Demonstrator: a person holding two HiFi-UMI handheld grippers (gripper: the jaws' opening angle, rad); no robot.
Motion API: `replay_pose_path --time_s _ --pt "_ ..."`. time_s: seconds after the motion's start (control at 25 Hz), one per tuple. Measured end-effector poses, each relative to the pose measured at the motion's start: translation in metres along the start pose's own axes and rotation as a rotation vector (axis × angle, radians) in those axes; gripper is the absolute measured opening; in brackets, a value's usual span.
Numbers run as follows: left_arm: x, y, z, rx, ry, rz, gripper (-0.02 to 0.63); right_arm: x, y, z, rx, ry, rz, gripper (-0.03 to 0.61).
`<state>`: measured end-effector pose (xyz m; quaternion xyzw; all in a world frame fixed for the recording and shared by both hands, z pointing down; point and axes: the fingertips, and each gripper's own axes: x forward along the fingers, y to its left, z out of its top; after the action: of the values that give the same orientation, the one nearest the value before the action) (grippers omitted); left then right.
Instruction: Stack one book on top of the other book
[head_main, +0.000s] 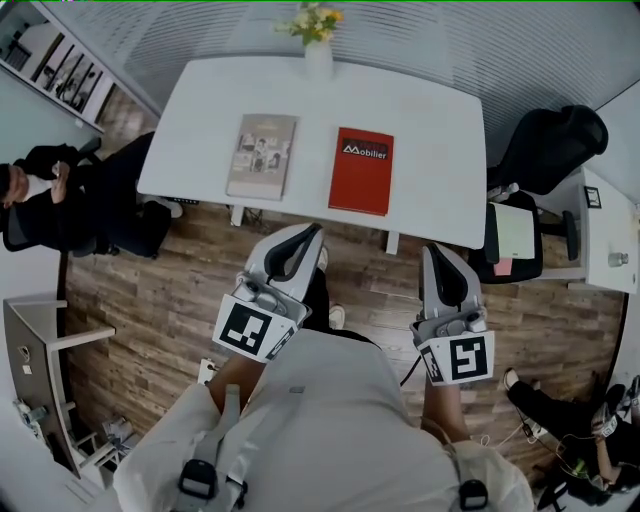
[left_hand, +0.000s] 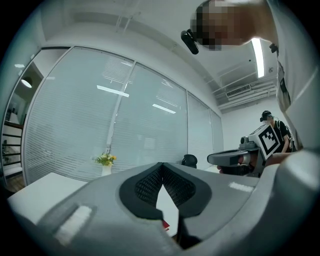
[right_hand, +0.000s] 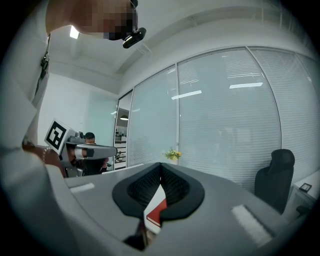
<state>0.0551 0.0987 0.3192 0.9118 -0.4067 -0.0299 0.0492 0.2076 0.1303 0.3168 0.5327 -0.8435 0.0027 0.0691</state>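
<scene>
Now both my grippers hang over the wood floor (head_main: 150, 290), on the near side of the white table (head_main: 430, 120), and they touch nothing. My left gripper (head_main: 308, 238) has its jaws pressed together, with nothing between them. My right gripper (head_main: 437, 255) is the same: jaws together and empty. The two books lie flat on the table, apart from each other, not yet stacked. The grey book (head_main: 262, 156) is on the left, beyond my left gripper. The red book (head_main: 362, 170) is to its right, a little nearer to the near edge, and it lies between the lines of my two grippers. A vase (head_main: 317, 40) with yellow flowers stands at the far edge. A black chair (head_main: 550, 145) stands right of the table.
</scene>
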Motion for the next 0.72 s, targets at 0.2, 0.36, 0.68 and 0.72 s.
replay_pose_path --time_s 0.2,0.36,0.68,0.72 --pt "0.030 0.032 0.003 -0.006 -0.003 -0.012 0.002 0.042 -0.010 0.007 -0.005 -0.001 -0.001 0.005" --pt "0.053 0.065 0.013 0.004 -0.019 -0.017 0.002 0.084 -0.019 0.015 -0.015 -0.010 -0.001 0.005" --pt "0.089 0.139 0.021 0.002 -0.013 -0.009 0.002 0.163 -0.024 0.024 -0.013 -0.005 0.006 0.005" --pt "0.093 0.148 0.021 -0.002 -0.013 -0.006 0.002 0.172 -0.024 0.025 -0.014 -0.005 0.007 0.005"
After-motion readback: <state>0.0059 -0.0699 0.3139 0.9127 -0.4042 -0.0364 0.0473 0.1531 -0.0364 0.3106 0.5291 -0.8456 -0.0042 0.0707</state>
